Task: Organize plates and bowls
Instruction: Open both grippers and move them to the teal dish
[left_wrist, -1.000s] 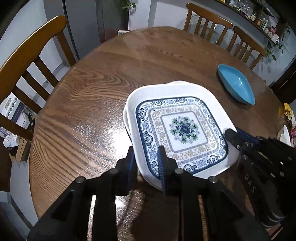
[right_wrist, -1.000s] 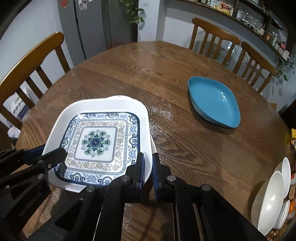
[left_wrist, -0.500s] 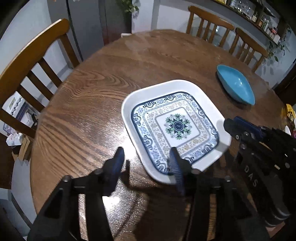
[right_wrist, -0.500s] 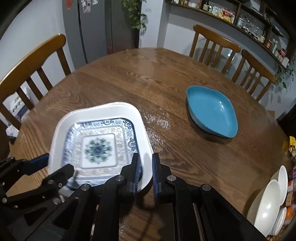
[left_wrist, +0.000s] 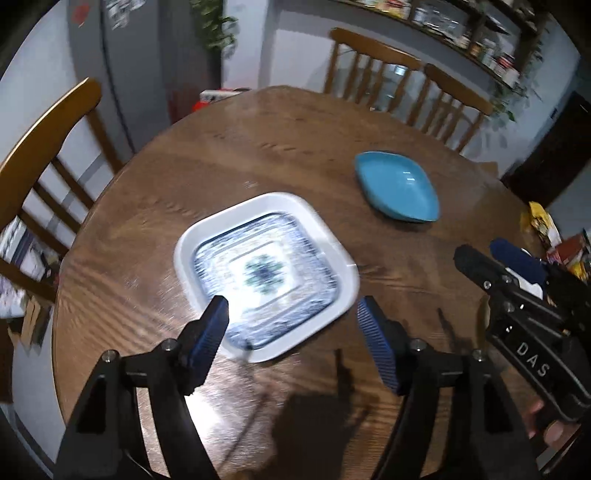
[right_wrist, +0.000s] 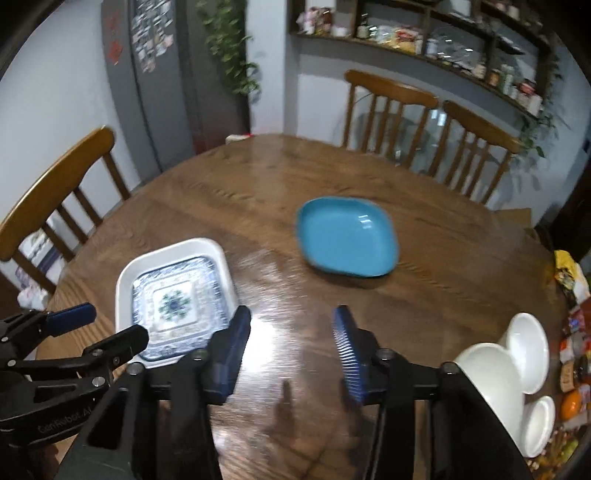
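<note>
Patterned plate lies flat on the wooden counter, free of both tools.

It is square, white-rimmed, with a blue pattern, and rests at the near left part of the counter. The left tool hangs above its near edge, jaws opening, touching nothing. The right tool is beside it to the right, jaws also opening, only bare wood between them. A blue dish sits well apart, farther back. White bowls stand at the counter's right edge.
</note>
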